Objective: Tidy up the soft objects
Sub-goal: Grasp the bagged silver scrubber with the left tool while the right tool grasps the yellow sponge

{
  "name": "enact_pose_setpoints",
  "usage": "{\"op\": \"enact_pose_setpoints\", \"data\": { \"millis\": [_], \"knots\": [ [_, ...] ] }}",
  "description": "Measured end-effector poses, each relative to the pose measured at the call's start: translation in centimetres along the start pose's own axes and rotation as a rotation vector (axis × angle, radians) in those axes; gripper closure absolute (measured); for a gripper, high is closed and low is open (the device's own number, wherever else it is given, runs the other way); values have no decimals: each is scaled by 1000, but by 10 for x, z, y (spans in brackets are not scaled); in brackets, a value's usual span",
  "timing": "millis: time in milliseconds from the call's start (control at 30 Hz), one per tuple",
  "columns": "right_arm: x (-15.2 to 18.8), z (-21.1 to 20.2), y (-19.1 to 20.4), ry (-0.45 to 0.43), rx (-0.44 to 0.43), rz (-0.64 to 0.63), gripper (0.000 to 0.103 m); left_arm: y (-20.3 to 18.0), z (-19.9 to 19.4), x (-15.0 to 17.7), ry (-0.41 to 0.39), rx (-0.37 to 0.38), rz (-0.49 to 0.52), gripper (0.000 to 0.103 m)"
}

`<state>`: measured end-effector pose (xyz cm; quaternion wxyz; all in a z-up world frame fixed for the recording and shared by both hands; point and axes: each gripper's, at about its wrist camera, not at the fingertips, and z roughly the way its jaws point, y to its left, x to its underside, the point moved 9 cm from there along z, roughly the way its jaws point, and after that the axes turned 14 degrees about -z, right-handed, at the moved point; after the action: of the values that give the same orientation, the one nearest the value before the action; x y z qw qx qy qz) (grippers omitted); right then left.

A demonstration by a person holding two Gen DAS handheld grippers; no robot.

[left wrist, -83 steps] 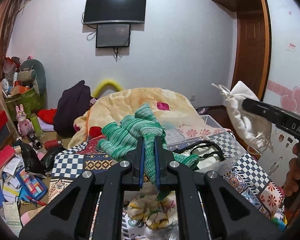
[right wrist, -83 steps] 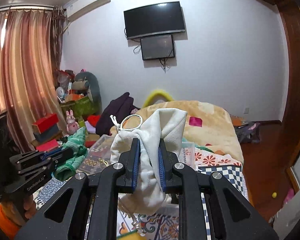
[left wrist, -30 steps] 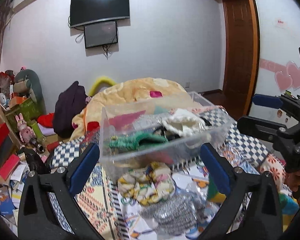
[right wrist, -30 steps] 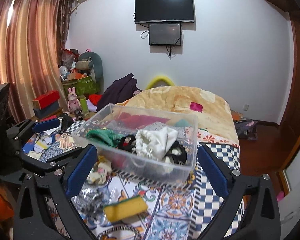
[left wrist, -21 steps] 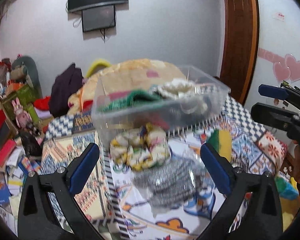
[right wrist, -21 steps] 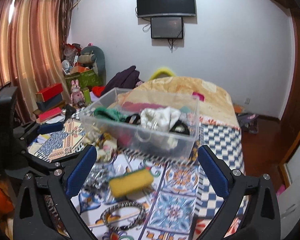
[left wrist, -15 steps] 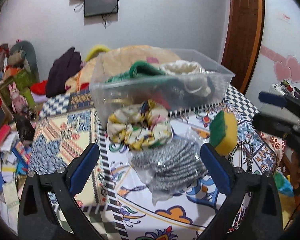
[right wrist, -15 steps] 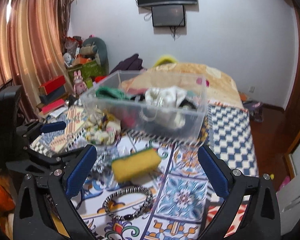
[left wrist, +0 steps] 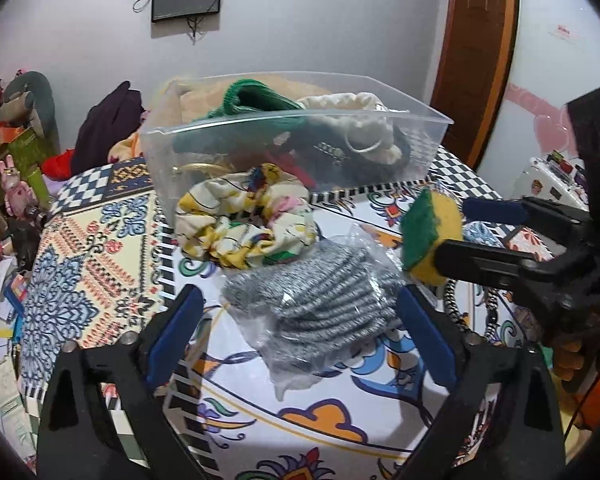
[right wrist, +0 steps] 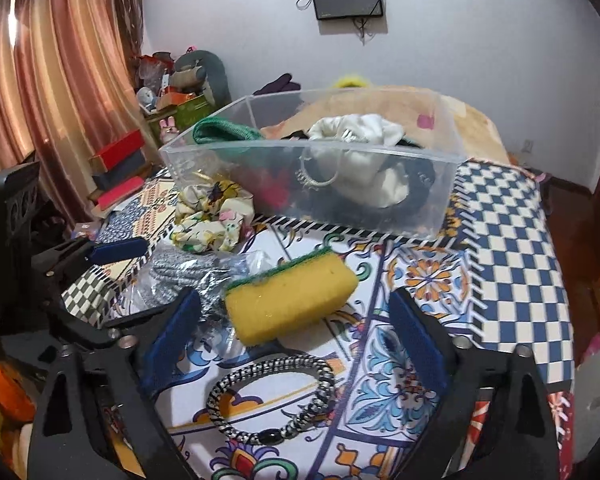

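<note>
A clear plastic bin (left wrist: pixel 416 148) (right wrist: pixel 440 196) on the patterned tablecloth holds a green knit (left wrist: pixel 256 100) (right wrist: pixel 220 132), a white drawstring bag (left wrist: pixel 360 112) (right wrist: pixel 360 132) and dark items. In front of it lie a floral scrunchie (left wrist: pixel 244 220) (right wrist: pixel 208 220), a bagged grey knit (left wrist: pixel 320 304) (right wrist: pixel 172 272), a yellow-green sponge (left wrist: pixel 428 236) (right wrist: pixel 292 300) and a black-white braided band (right wrist: pixel 272 396). My left gripper (left wrist: pixel 300 328) is open, straddling the grey knit. My right gripper (right wrist: pixel 296 340) is open, straddling the sponge.
The table's edges lie close on the left (left wrist: pixel 32 280) and right (right wrist: pixel 556 280). Beyond the bin is a bed with an orange blanket (right wrist: pixel 472 116). Boxes and toys (right wrist: pixel 120 160) crowd the floor at left. A wooden door (left wrist: pixel 476 52) stands at the right.
Both grippers have let the green knit and white bag go into the bin, opened wide and dropped low over the table, closing in on the grey knit and the sponge.
</note>
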<state>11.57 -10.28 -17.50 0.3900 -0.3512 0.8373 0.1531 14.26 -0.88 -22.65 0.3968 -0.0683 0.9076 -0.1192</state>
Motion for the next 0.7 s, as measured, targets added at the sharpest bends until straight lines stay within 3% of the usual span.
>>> {"op": "enact_pose_setpoints", "data": {
  "millis": [167, 200, 367, 700],
  "knots": [
    [6, 6, 5, 27, -44, 16, 45, -6, 1, 4, 20, 50, 0, 35],
    [7, 5, 6, 26, -47, 18, 46, -8, 1, 4, 24, 58, -1, 42],
    [4, -7, 5, -6, -27, 11, 50, -13, -4, 4, 7, 57, 21, 59],
    [-15, -40, -6, -81, 28, -7, 50, -17, -33, -14, -39, 106, 0, 65]
  ]
}}
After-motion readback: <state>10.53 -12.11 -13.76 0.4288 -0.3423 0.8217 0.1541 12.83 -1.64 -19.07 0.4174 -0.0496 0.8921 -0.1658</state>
